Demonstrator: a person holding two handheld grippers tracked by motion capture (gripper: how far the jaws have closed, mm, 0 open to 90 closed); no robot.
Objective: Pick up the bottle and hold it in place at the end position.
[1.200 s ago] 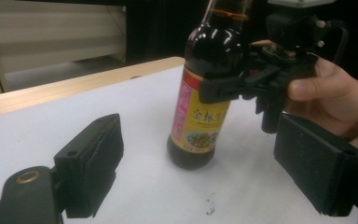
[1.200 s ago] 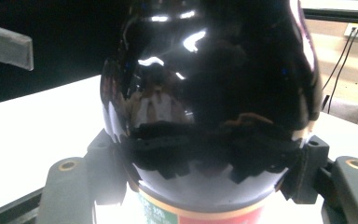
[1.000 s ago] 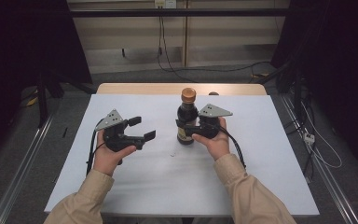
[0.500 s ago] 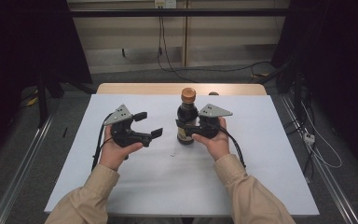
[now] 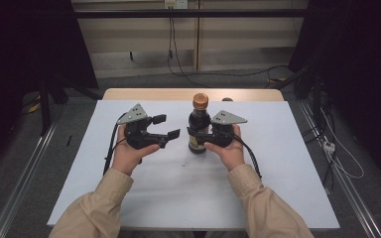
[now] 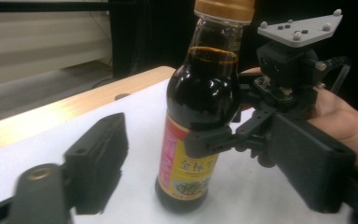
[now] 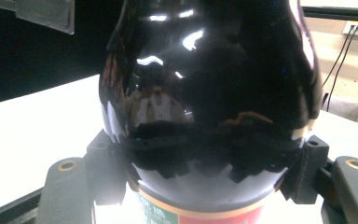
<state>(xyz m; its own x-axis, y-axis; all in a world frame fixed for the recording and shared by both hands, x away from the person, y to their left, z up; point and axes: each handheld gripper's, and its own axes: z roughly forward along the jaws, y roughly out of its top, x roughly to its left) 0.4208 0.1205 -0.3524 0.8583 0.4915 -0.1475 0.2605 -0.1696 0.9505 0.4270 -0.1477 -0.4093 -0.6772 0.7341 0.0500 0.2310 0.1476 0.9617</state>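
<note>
R gripper point(image 5: 194, 134) is clamped on the dark glass sauce bottle with the orange-brown cap and red-yellow label point(image 5: 198, 126); the right gripper view has both black jaws pressed against the belly just above the label, w/ the bottle standing upright on the white table sheet point(image 5: 278, 198), near the middle toward the far edge. L gripper point(image 5: 166, 126) sits just left of the bottle, jaws apart w/ nothing between them, though they've just been closing a bit. In the left gripper view one of its black jaw pads point(image 6: 102, 158) is blurred in the foreground and the bottle point(image 6: 200, 116) is close ahead.

Risks, as I read it:
- Glass belly is curved and glossy; the R grip is on the curve, not the straight part. Any tilt or lift could let it slide thru the pads.
- If the L gripper goes for the cap point(image 6: 223, 7), a twist w/o enough R hold would spin the whole bottle instead of loosening it.
- L jaw coming in low could knock the bottle sideways or hit the R gripper's jaw point(image 6: 214, 140), since they're near each other.
- Bottle looks nearly full of dark liquid; a tip-over w/ a loose cap means a spill on the sheet.
- Trailing black cable point(image 5: 250, 158) by the R wrist could snag.
</note>
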